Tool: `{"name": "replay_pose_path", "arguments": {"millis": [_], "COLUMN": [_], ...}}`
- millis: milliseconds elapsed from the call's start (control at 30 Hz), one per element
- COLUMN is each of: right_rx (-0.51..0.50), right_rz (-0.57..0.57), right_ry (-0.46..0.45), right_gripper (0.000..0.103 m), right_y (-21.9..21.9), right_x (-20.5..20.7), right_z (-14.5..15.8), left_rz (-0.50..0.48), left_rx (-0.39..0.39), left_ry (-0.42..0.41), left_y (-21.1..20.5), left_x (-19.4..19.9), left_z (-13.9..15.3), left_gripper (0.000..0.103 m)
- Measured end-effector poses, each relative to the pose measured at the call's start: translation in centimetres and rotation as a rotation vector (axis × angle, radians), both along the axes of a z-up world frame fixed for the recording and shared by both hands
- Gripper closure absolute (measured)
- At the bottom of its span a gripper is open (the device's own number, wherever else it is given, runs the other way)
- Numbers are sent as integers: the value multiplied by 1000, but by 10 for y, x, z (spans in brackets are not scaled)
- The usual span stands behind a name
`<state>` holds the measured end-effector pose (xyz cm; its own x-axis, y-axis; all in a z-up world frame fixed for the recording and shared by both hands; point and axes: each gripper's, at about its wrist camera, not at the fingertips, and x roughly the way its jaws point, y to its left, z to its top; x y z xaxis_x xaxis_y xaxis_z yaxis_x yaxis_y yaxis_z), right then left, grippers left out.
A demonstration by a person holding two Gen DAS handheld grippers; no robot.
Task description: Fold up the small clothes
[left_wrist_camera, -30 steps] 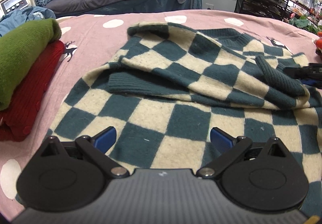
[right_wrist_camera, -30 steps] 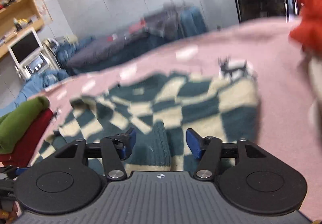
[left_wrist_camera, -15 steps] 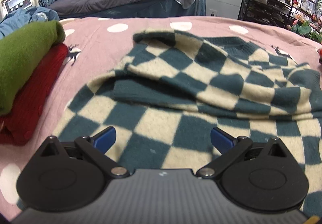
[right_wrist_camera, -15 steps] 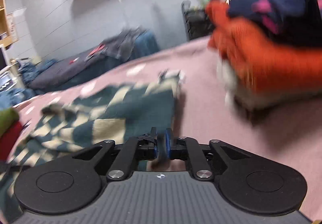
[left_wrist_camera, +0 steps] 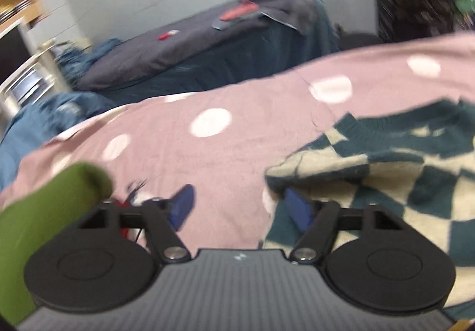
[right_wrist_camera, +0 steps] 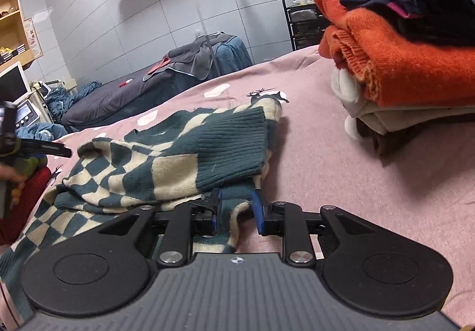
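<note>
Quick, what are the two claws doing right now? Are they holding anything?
Left claw: open, holding nothing, at the sweater's edge.
Right claw: partly open, with the sweater's edge lying between its fingers, not pinched.

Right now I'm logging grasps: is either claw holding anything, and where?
Nothing is held. The right claw is open astride the checkered sweater's edge. The left claw is open, one finger at the sweater.

Pink dotted bedspread [left_wrist_camera: 237,152], floor lamp [right_wrist_camera: 207,4]
</note>
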<state>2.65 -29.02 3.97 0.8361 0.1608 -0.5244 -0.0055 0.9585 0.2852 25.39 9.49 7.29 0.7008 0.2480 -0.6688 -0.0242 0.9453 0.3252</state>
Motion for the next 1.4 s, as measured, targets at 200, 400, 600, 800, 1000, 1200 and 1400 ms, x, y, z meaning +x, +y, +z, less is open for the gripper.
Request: {"name": "replay_pose_path", "arguments": {"millis": [200,400,600,800,1000,1200,1400], "right_rx": [-9,-23,-53,-57,-60,-40,-50], "right_rz": [-6,10,33,62,91,113,127], "right_ry": [14,24,9,18,-24,-29,-9], "right_gripper": [56,54,54,53,49,43,40], "right_y": [-2,0,4,8,14,22,25], "right_x": [2,5,4,8,17,29,24], "right_z": [-1,-3,2,2,12,17,13], "left_rz": [-207,-153,80,100,207,-164,-272], "left_rx": [47,-69,-139,56,-46,553,427], "left_ry": [68,124,68,151,148,15,41], "left_y": [-18,5,60,67,95,31,33], "left_x": [28,70,102,94,89,84,102], "left_z": [-16,0,31,5,8,9,28], "left_gripper": [56,92,57,8,2,0,10]}}
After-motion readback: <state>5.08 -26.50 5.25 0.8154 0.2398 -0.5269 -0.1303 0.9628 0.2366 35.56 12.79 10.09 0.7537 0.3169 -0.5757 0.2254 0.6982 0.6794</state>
